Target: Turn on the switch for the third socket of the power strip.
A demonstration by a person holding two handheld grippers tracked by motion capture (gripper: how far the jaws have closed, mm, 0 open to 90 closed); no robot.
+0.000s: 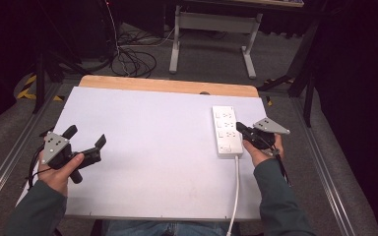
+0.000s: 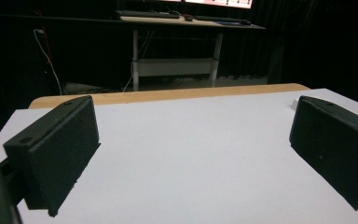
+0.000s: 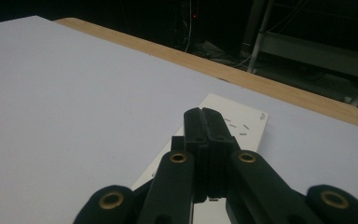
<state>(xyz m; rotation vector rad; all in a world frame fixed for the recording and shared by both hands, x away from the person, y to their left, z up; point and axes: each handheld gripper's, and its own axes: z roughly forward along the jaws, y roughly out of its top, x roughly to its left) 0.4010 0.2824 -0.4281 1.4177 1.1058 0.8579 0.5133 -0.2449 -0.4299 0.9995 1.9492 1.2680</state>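
White rectangular plastic power strip (image 1: 227, 131) lying flat near the right edge of the white-topped counter (image 1: 147, 147), white cord (image 1: 236, 191) trailing toward the person. Right gripper (image 1: 240, 129) with jaws clenched on nothing, tips poised over the strip's near half. Left gripper (image 1: 86, 140) with jaws released wide, parked well apart at the counter's left. Likely risk: a sideways push from the clenched tips sliding the light strip off the near edge, dragged by its own cord

dim, dark room with grey carpet floor (image 1: 211, 54); a white-legged desk (image 1: 211, 22) stands beyond the white tabletop (image 1: 147, 147) with its wooden far edge; loose cables (image 1: 133, 61) on the floor.
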